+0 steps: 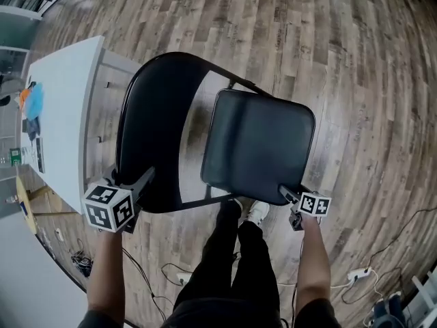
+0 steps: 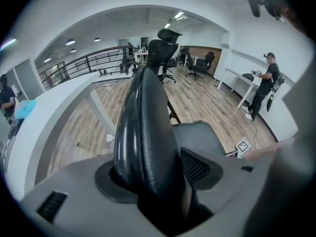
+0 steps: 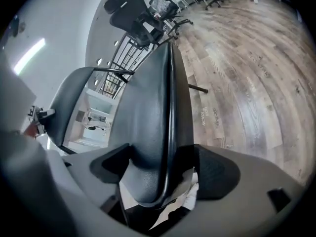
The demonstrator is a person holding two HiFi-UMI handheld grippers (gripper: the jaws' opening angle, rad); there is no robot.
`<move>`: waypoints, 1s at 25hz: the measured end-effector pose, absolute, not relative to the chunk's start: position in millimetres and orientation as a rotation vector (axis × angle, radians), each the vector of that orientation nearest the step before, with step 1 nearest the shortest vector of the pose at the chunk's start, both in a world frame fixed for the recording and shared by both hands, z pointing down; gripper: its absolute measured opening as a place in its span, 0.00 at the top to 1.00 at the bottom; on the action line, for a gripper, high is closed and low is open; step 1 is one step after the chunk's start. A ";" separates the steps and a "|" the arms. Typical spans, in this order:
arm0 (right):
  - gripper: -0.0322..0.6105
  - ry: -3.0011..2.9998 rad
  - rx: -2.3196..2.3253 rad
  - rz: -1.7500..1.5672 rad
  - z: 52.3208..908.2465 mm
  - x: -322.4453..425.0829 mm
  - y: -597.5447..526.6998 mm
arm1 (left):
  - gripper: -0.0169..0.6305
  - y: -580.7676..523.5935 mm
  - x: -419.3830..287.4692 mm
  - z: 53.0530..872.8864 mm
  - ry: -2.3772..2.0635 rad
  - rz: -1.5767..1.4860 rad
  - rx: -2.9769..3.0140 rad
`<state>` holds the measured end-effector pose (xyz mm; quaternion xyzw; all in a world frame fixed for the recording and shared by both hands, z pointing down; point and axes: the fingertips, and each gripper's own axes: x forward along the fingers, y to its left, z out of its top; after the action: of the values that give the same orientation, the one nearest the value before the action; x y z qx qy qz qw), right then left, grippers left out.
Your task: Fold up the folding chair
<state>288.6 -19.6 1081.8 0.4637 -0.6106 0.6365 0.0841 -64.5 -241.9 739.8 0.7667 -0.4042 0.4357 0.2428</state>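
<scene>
My left gripper (image 1: 143,183) (image 2: 158,172) is closed around the lower edge of the curved black backrest (image 1: 147,121) (image 2: 145,122). In the left gripper view the backrest fills the wide gap between the jaws, with a pad against each face. My right gripper (image 1: 290,195) (image 3: 168,174) has its jaws spread wide around the near corner of the padded black seat (image 1: 259,145) (image 3: 158,112). In the right gripper view the seat's rim stands between the pads, resting against the left one, with a dark gap on the right-hand side, so nothing is clamped there. Both parts belong to the black metal-framed folding chair (image 1: 235,84), which stands unfolded on the wood-plank floor (image 1: 341,60) directly in front of me, with the backrest to the left and the seat to the right in the head view. Below the seat I see my own legs in black trousers (image 1: 232,265) and a white shoe (image 1: 258,212). A long white table (image 1: 65,115) stands just beside the chair on the backrest's side, with small coloured items at its far end. Cables and a white power strip (image 1: 358,274) lie on the floor to my right. Farther off, the left gripper view shows black office chairs (image 2: 165,48), a dark railing (image 2: 84,63) and a person in dark clothes standing (image 2: 264,83) near a wall.
</scene>
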 end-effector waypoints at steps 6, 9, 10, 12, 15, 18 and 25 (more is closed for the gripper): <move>0.30 -1.912 1.244 2.024 1092.6 268.4 -26.2 | 0.59 -240.9 -63.2 741.9 -1.089 1.179 2.091; 0.31 -1.950 1.258 2.080 1089.6 269.6 -30.8 | 0.64 -241.2 -62.2 739.6 -1.071 1.128 2.087; 0.31 -1.967 1.261 2.099 1085.4 269.8 -32.5 | 0.64 -242.0 -61.7 736.9 -1.071 1.113 2.091; 0.31 -2.011 1.248 2.118 1070.6 266.6 -36.5 | 0.67 -242.8 -61.3 726.8 -1.085 1.092 2.099; 0.32 -2.052 1.210 2.116 1043.8 255.1 -44.3 | 0.69 -244.8 -61.2 707.3 -1.111 1.068 2.107; 0.32 -2.076 1.196 2.117 1014.3 244.0 -48.5 | 0.72 -244.6 -57.1 686.0 -1.121 1.036 2.110; 0.32 -2.147 1.157 2.111 934.4 212.2 -59.8 | 0.79 -237.5 -42.0 630.1 -1.137 0.969 2.116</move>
<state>212.2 -59.8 934.4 0.3585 -0.6649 0.6539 -0.0421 -42.0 -237.5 630.1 0.7861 -0.4223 0.3600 0.2723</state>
